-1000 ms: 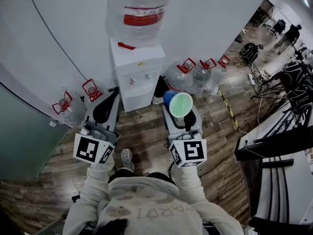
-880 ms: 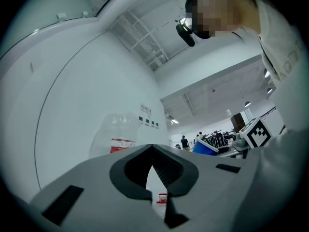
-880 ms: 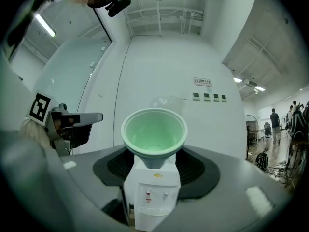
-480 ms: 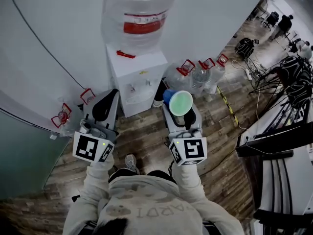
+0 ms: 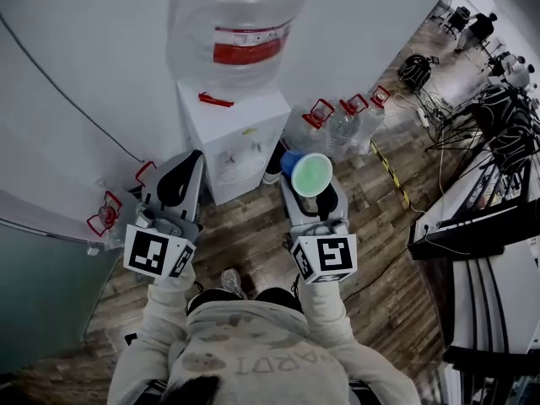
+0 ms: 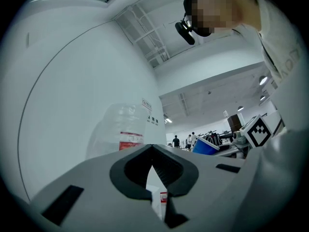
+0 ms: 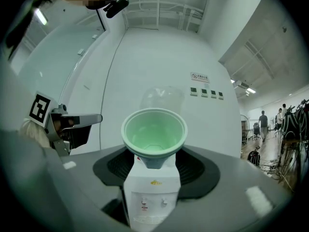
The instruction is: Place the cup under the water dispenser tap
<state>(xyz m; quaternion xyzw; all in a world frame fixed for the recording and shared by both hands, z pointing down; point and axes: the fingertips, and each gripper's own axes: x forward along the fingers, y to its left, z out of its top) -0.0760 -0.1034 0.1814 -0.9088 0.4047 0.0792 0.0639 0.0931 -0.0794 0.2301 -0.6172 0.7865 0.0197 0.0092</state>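
Observation:
A white water dispenser (image 5: 229, 137) stands against the wall with a big clear bottle (image 5: 240, 32) on top. Its two small taps (image 5: 239, 135) face me. My right gripper (image 5: 310, 196) is shut on a cup (image 5: 311, 175), blue outside and green inside, held to the right of the dispenser's front with its mouth tipped toward me. In the right gripper view the cup (image 7: 154, 132) sits at the jaw tips of the right gripper (image 7: 153, 164), with the dispenser (image 7: 150, 192) straight behind it. My left gripper (image 5: 182, 172) hangs left of the dispenser, shut and holding nothing. The left gripper view shows the left gripper (image 6: 153, 151) and the blue cup (image 6: 208, 145).
Spare water bottles with red handles (image 5: 342, 123) stand on the wooden floor right of the dispenser, and another one (image 5: 105, 213) at the left by the wall. Desks and cables (image 5: 472, 218) crowd the right side. People (image 5: 481, 25) stand far off.
The dispenser and floor bottles have slid nearer and lower in the head view as the person steps closer. Both grippers keep their pose, and the cup stays in the right one.

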